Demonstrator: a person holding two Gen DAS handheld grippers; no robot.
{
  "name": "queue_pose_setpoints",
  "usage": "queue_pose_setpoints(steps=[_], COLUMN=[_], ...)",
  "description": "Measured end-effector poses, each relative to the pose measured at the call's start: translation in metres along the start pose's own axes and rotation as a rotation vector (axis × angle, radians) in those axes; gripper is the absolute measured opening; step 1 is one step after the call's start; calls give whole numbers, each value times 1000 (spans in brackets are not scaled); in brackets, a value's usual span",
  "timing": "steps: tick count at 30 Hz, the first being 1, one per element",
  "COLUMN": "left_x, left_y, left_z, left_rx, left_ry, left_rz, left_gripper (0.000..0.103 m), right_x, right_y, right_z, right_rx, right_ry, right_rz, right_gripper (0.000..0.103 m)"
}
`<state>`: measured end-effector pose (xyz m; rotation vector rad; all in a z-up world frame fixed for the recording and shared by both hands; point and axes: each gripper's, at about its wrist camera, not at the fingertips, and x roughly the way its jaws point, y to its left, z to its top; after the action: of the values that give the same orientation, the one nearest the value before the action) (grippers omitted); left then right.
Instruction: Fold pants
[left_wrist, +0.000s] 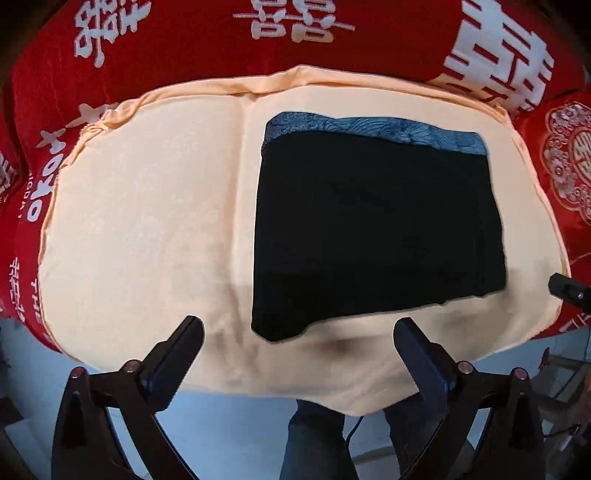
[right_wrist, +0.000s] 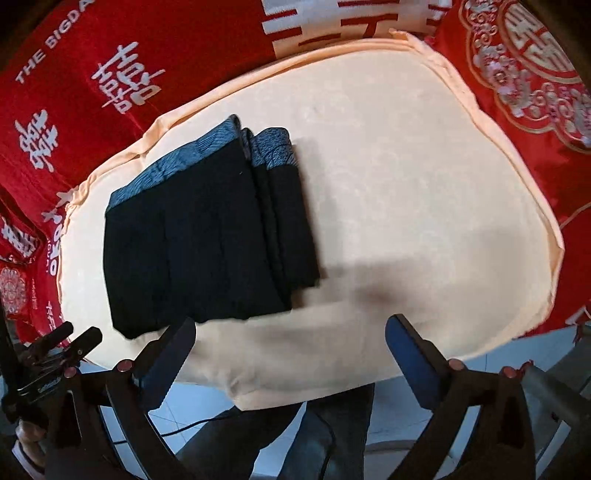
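Observation:
The black pants (left_wrist: 376, 229) lie folded into a flat rectangle on a cream cushion (left_wrist: 140, 221), with a blue-grey patterned waistband along their far edge. In the right wrist view the same pants (right_wrist: 207, 236) show stacked layers at their right side, resting on the cushion (right_wrist: 424, 184). My left gripper (left_wrist: 299, 332) hangs open above the pants' near edge, nothing between its fingers. My right gripper (right_wrist: 291, 328) is open too, above the cushion just right of the pants' near corner, holding nothing. The left gripper (right_wrist: 66, 339) shows at the lower left of the right wrist view.
Red bedding with white characters (left_wrist: 184, 48) surrounds the cushion. An embroidered red pillow (right_wrist: 535, 74) lies at the right. Below the cushion's near edge are a pale tiled floor (left_wrist: 229, 432), a person's dark trouser legs (left_wrist: 314, 443) and a cable.

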<state>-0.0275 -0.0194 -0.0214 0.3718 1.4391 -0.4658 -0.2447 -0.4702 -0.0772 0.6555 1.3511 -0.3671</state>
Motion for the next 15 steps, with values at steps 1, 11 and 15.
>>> queue_pose_setpoints(steps=[1, 11, 15], left_x=[-7, -49, -62], left_y=[-2, -9, -14], left_z=[-4, -22, -30], left_rx=[9, 15, 41], left_ry=[2, -13, -31], left_rz=[-3, 63, 95], left_gripper=[103, 103, 103], right_x=[-4, -31, -39], right_y=[3, 48, 64], right_z=[-5, -44, -57], right_rx=[-7, -108, -121], right_ry=[-3, 29, 37], right_rz=[-7, -161, -142], right_gripper=[102, 102, 102])
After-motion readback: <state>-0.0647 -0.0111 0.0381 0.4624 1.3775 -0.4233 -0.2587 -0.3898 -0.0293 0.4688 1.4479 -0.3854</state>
